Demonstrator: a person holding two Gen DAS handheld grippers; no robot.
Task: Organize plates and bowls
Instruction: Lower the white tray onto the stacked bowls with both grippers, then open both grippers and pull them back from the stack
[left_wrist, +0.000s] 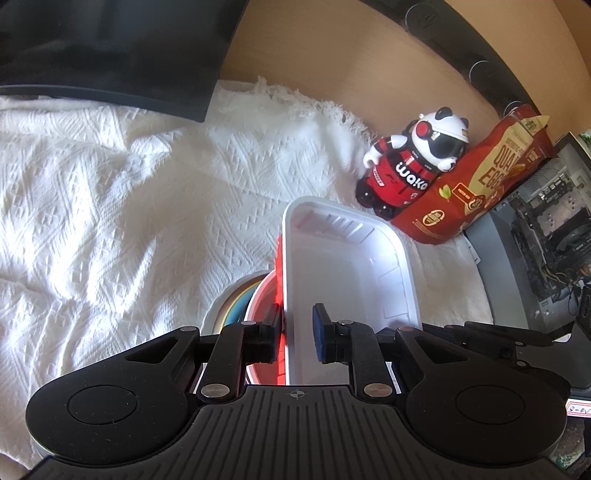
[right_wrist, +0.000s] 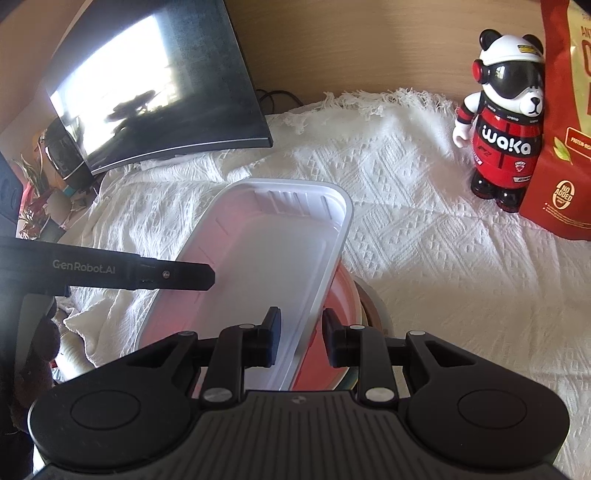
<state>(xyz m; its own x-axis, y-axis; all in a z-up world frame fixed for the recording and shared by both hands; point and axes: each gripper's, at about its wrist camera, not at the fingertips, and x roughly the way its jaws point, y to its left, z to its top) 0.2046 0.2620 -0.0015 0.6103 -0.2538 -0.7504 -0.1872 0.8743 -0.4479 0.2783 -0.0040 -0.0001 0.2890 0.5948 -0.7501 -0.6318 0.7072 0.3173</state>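
A white rectangular plastic tray sits on top of a stack of a red bowl and coloured plates on the white cloth. My left gripper straddles the tray's left rim with a gap at both pads. In the right wrist view the same tray lies over the red bowl. My right gripper straddles the tray's right rim, fingers apart. The left gripper's finger shows at the tray's left side.
A panda figurine and a red snack bag stand at the back right. A dark monitor stands at the back left. An open computer case is at the far right. White textured cloth covers the table.
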